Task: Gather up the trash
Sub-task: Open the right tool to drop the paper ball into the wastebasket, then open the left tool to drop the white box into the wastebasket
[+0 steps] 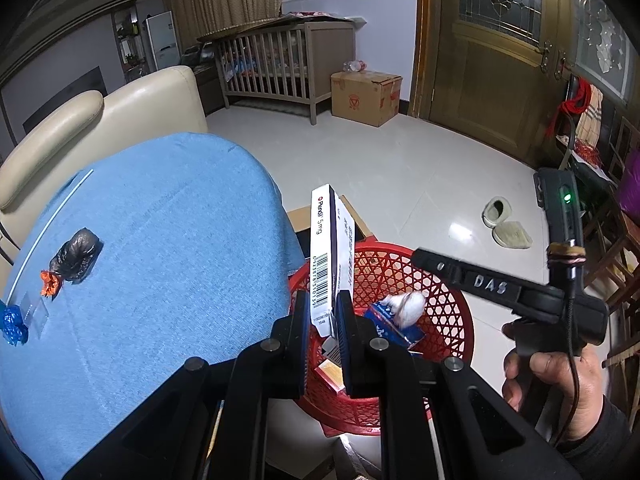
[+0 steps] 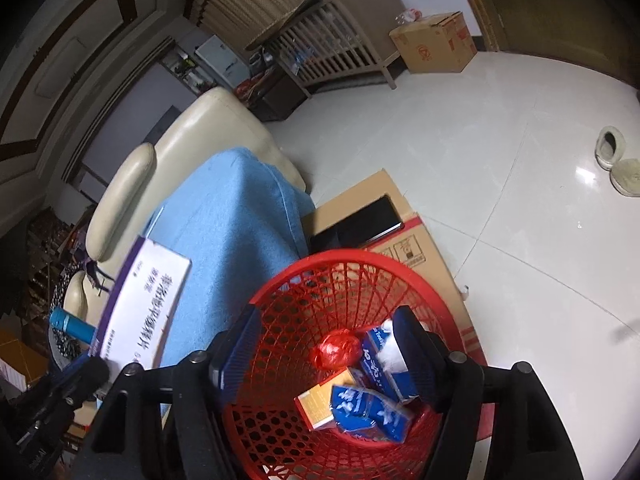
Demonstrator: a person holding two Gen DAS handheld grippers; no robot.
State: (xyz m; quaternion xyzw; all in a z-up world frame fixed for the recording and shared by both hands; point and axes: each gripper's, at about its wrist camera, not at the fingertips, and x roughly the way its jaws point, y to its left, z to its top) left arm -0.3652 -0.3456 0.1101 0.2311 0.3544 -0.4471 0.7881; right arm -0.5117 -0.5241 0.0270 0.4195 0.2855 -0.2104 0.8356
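Left gripper (image 1: pixel 324 320) clamped on the lower end of a white medicine carton (image 1: pixel 329 248), held upright over the red mesh basket (image 1: pixel 448 312). Likely light, stiff, crushable; best pinched across flat faces. Right gripper (image 2: pixel 332 356) released, nothing between jaws, above the basket. Left of the jaws, blue-draped counter (image 1: pixel 160 240) carrying black bag scrap (image 1: pixel 76 256); beyond, white tile floor (image 1: pixel 400 168), crib (image 1: pixel 280 68).

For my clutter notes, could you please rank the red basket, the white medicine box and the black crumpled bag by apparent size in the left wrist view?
1. red basket
2. white medicine box, though it sits nearest the camera
3. black crumpled bag
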